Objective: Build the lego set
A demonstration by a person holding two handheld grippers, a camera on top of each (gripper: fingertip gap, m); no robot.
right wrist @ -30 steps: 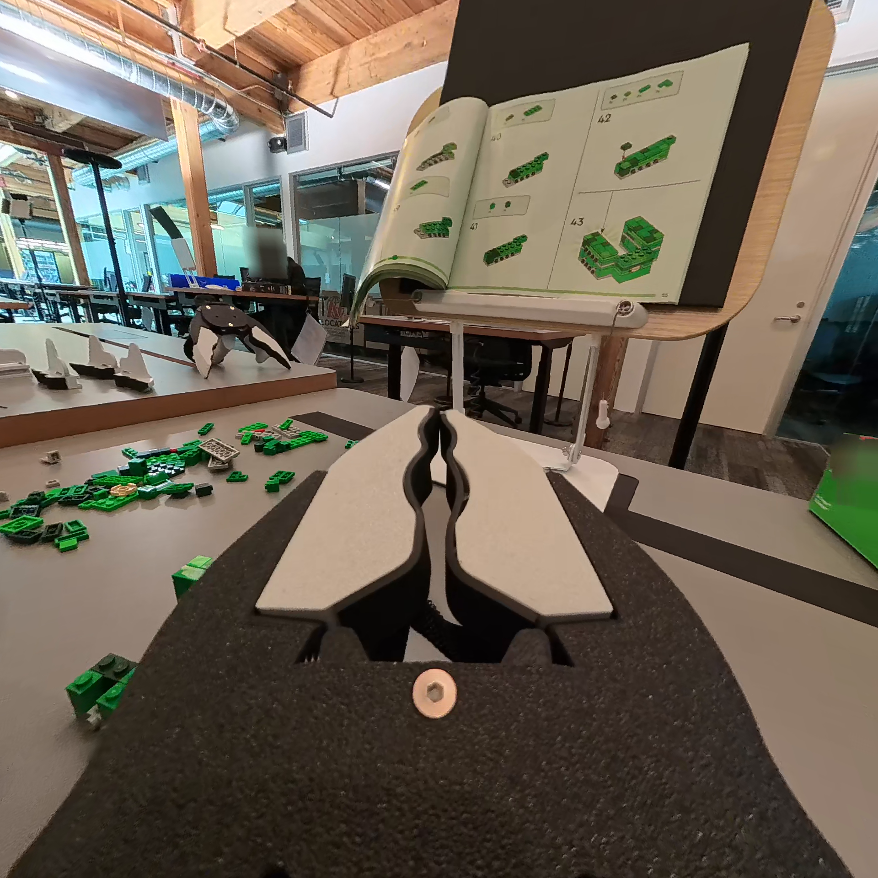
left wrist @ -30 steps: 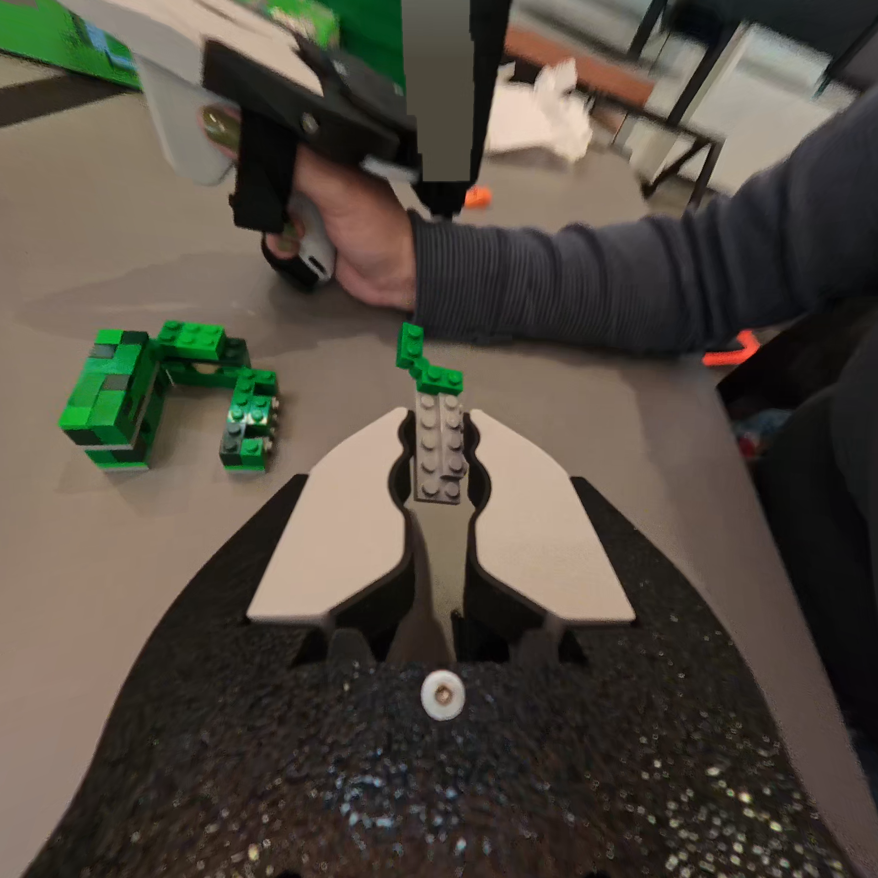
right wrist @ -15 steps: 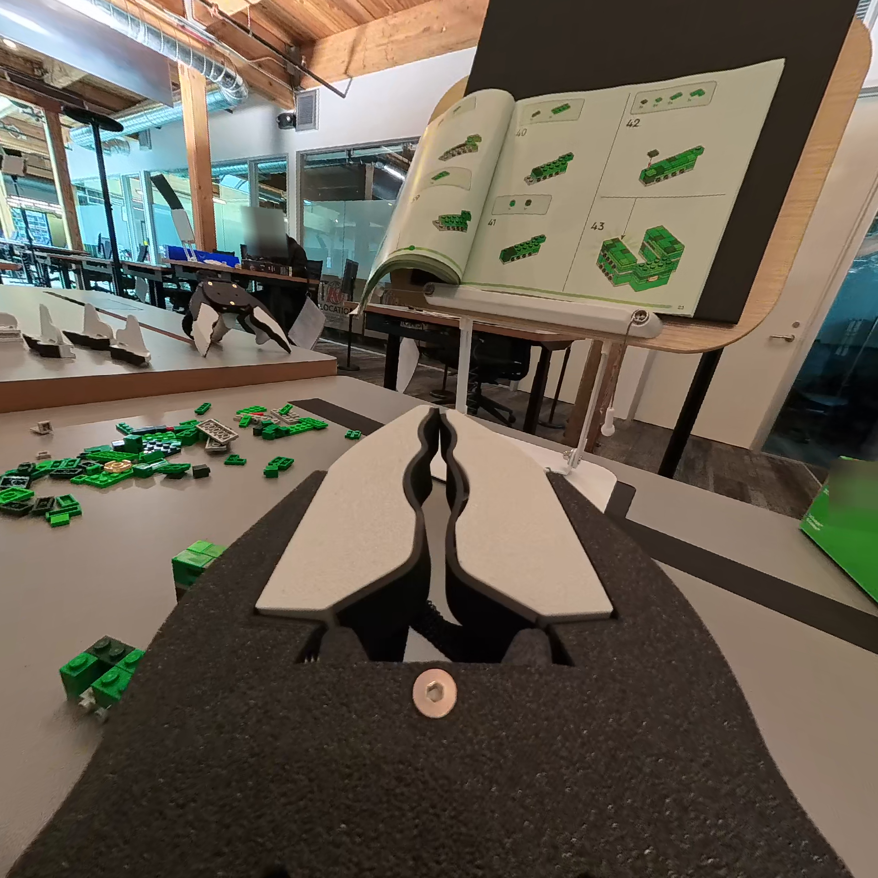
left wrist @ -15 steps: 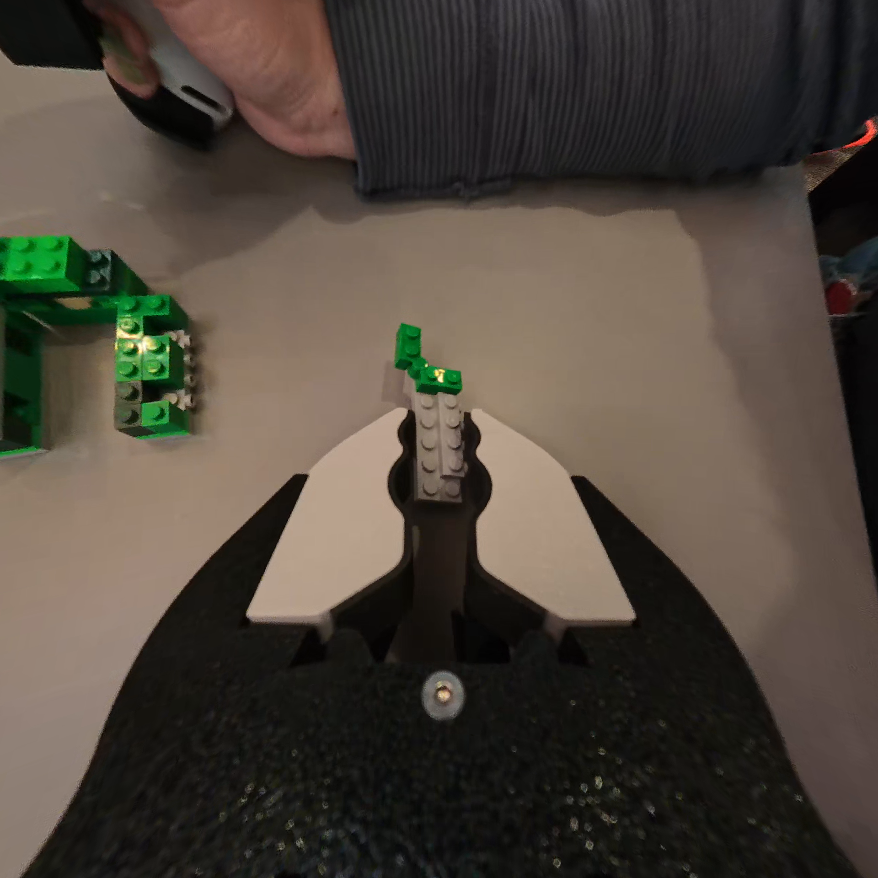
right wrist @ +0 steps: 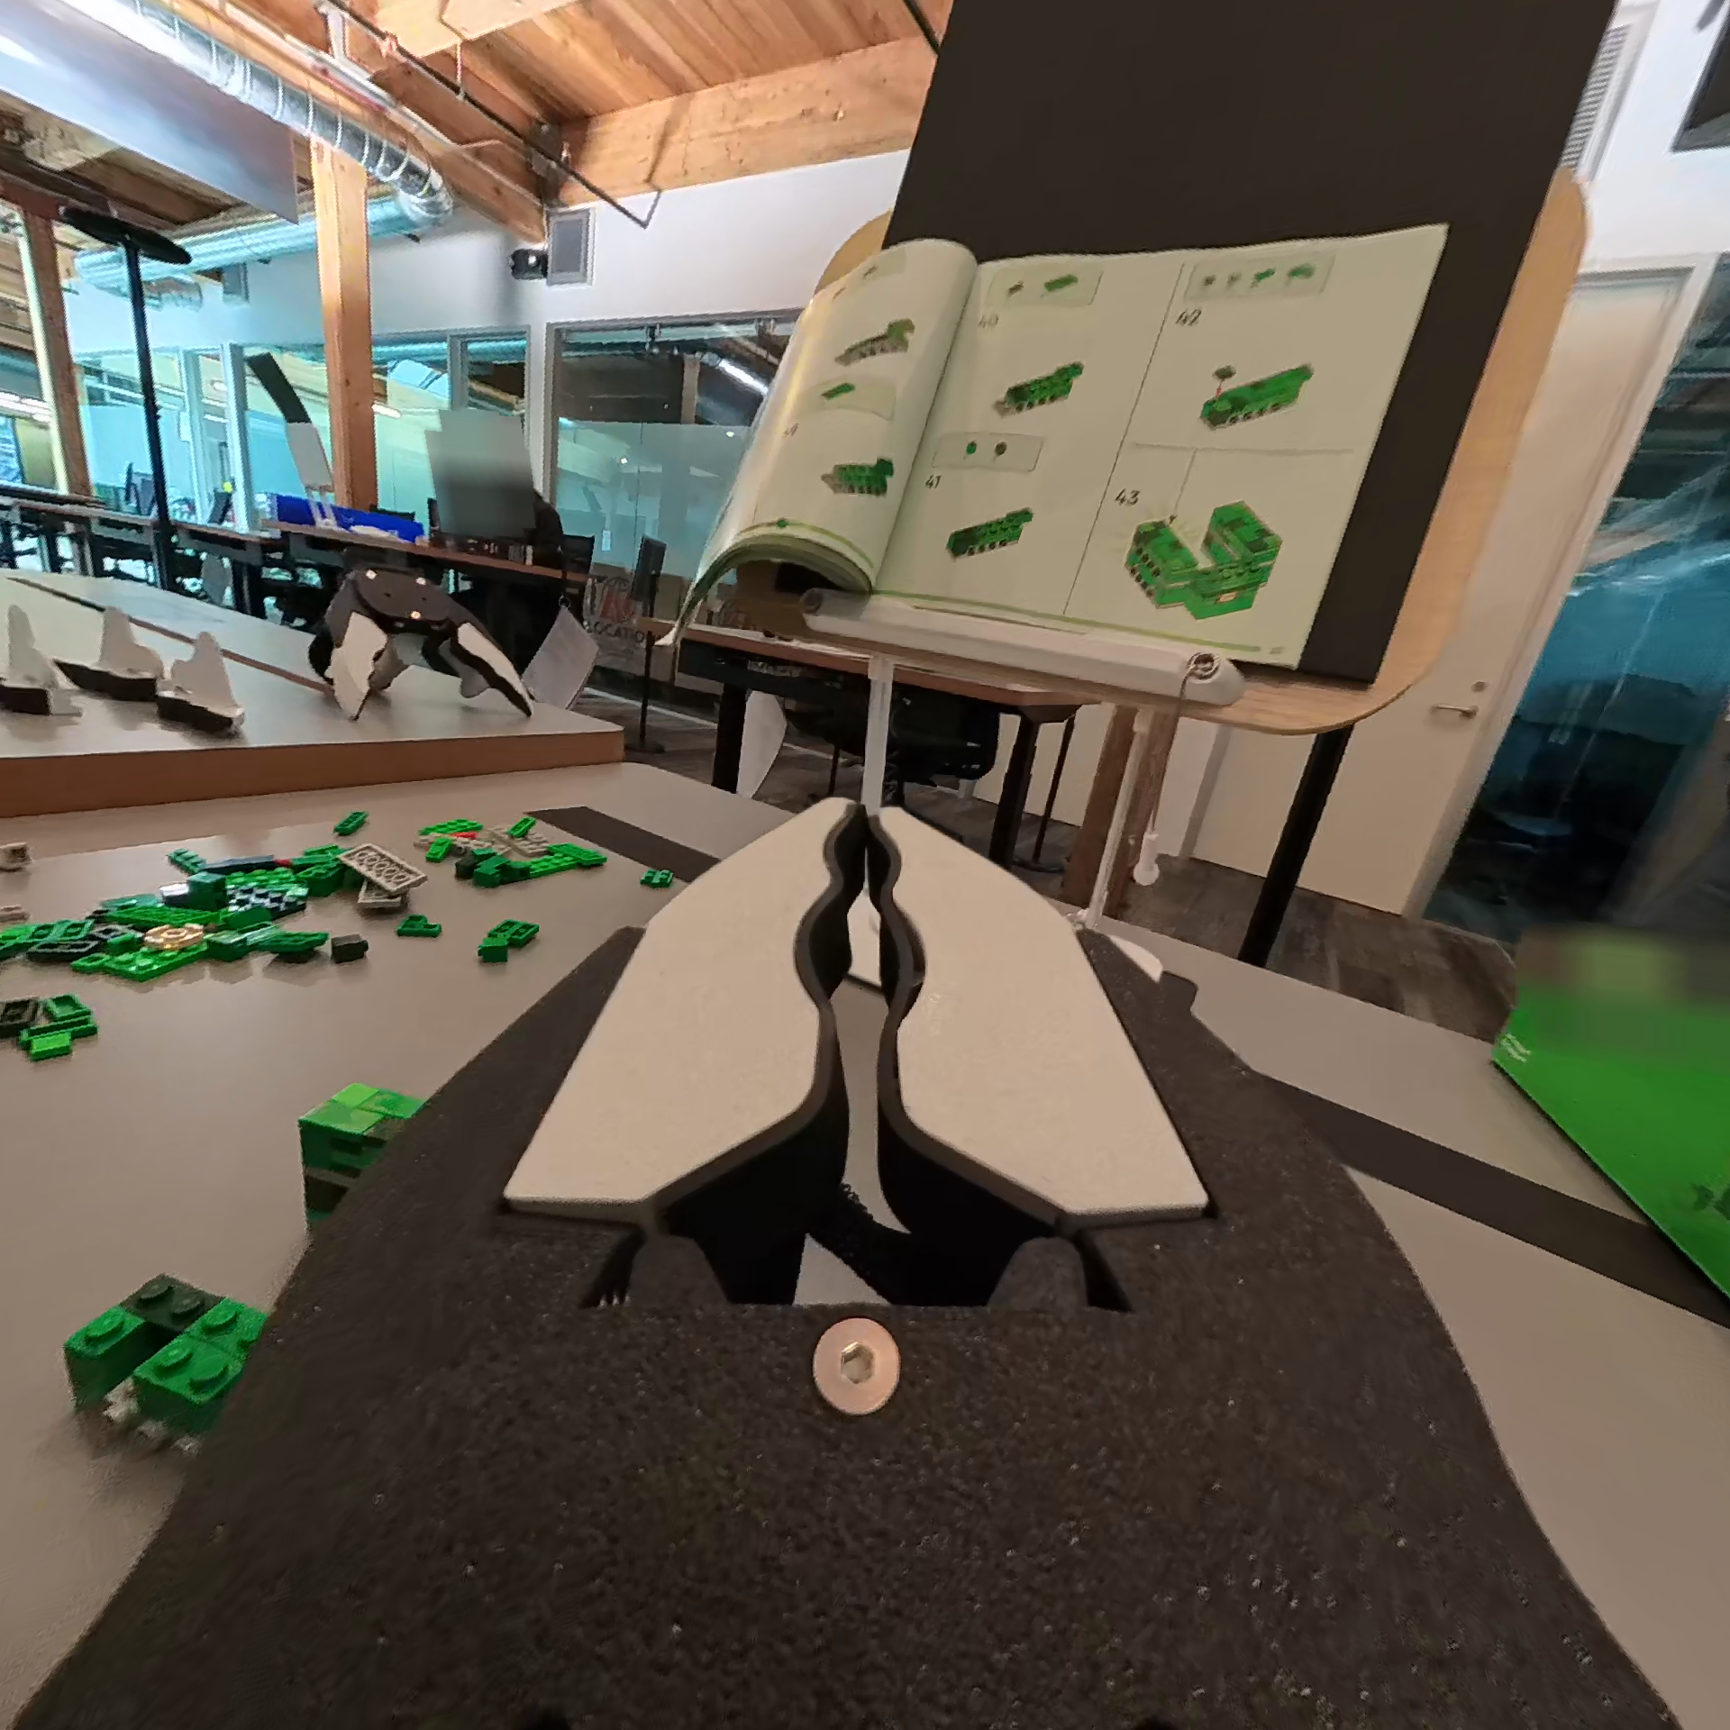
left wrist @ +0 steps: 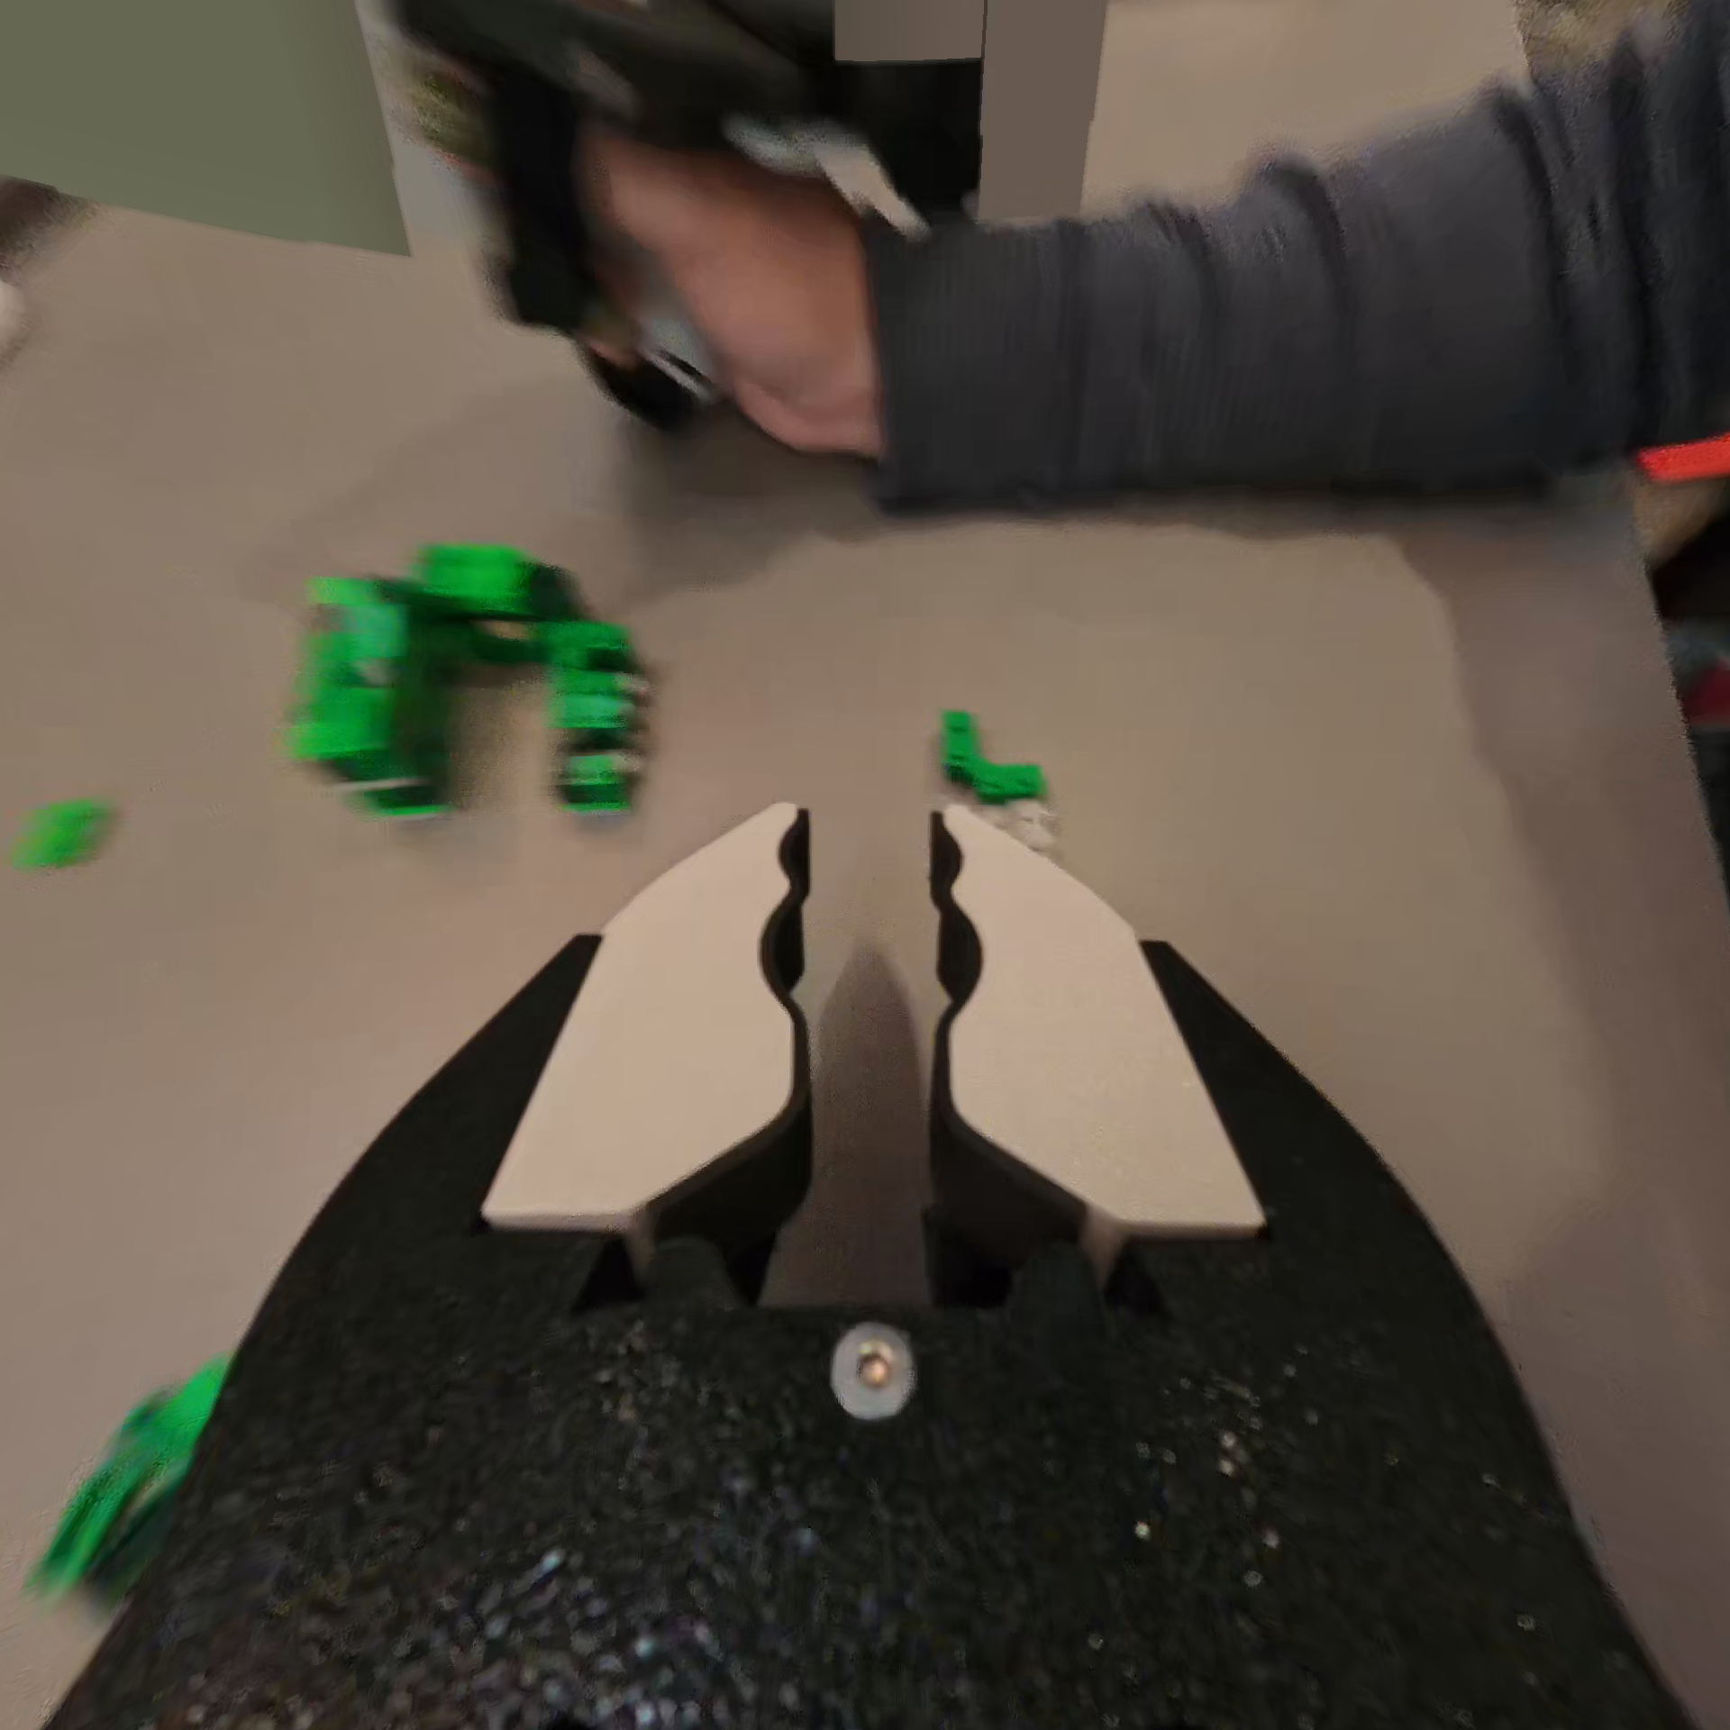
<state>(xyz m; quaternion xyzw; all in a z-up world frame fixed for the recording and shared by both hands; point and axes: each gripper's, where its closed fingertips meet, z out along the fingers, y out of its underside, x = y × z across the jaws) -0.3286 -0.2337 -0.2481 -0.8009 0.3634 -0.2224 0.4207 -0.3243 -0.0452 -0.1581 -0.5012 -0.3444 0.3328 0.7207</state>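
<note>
Grey table [right wrist: 187,1151]: loose green bricks [right wrist: 234,922], U-shaped green build [left wrist: 459,693], small green-grey piece [left wrist: 992,777], green box [right wrist: 1629,1095].

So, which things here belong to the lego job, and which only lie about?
Job:
- left gripper, open
- small green-and-grey piece
- U-shaped green build
- loose bricks
- instruction book

Lying about:
- spare gripper
- green box

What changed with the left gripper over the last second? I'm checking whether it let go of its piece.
The left gripper opened and released the small grey-and-green piece, which now lies on the table just beyond its right fingertip. The view is blurred, so the gripper seems to be moving. The right gripper stayed shut and empty, facing the instruction book. The U-shaped green build is still on the table.
</note>
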